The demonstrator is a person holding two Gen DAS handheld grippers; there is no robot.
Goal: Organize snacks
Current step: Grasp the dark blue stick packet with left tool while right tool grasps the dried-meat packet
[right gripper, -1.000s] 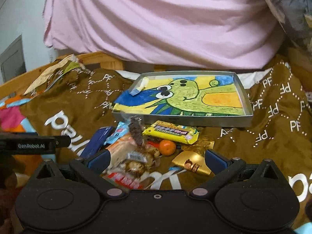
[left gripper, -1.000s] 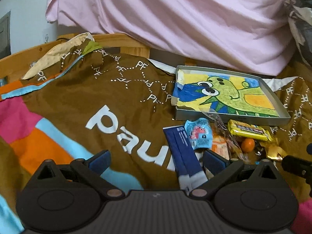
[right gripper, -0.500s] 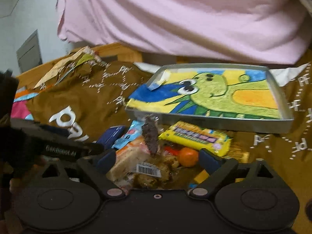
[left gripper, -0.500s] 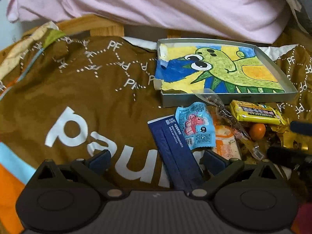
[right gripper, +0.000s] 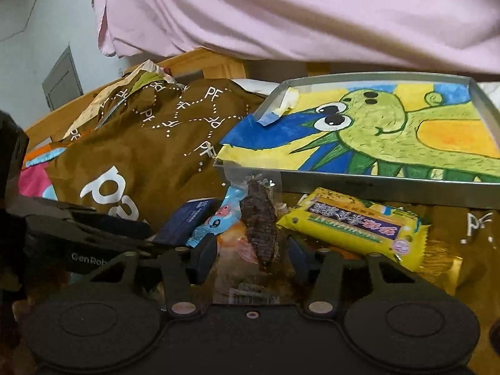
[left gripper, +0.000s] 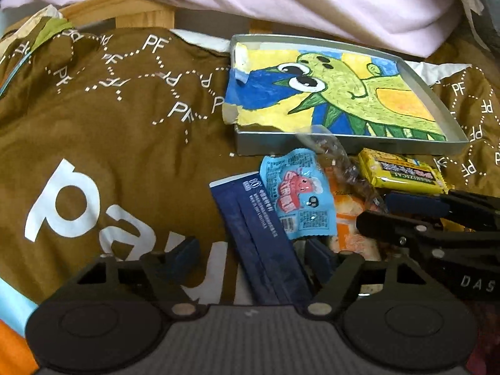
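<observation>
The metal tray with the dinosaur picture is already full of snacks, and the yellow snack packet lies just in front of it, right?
Not quite. The shallow metal tray holds only the dinosaur picture, no snacks, as the right wrist view shows. The yellow snack packet does lie just in front of it on the brown cloth.

Bare brown blanket (left gripper: 109, 143) left of the metal tray (left gripper: 359, 145), open floor inside the tray, snack pile (left gripper: 315, 193) crowded against the tray's near wall, right hand-held gripper (left gripper: 415, 215) blocking the pile's right side, pink bedding (right gripper: 297, 12) overhanging behind the tray
</observation>
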